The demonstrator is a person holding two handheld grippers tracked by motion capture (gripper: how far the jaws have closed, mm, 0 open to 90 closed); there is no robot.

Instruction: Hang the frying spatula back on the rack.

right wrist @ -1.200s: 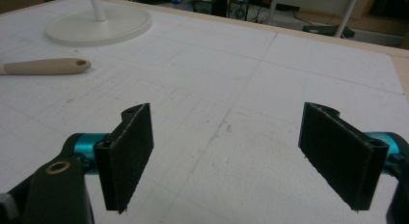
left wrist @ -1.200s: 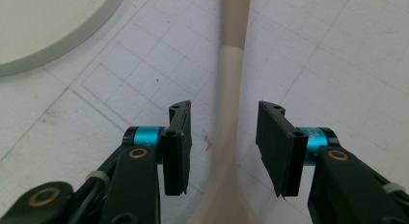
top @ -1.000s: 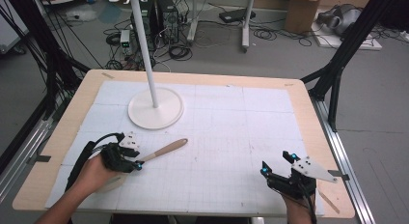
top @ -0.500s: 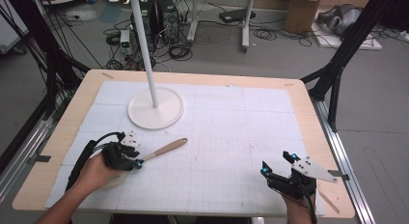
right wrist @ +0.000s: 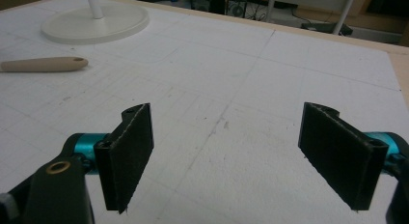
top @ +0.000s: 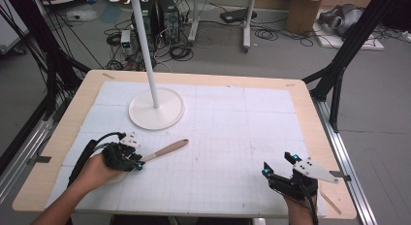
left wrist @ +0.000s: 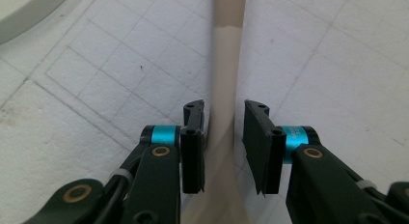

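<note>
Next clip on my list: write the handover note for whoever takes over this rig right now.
Left gripper: low over the mat, jaws astride the neck of the wooden-handled utensil. They have just been closing; slim gaps remain, so no grip yet.
Right gripper: wide open, holding nothing, near the front right of the table.
Utensil lies flat, handle pointing toward the white stand at the back left.
Done: left gripper lined up on the utensil.
Left: finish the grasp and lift; likely the hooks atop the stand are the goal.
</note>
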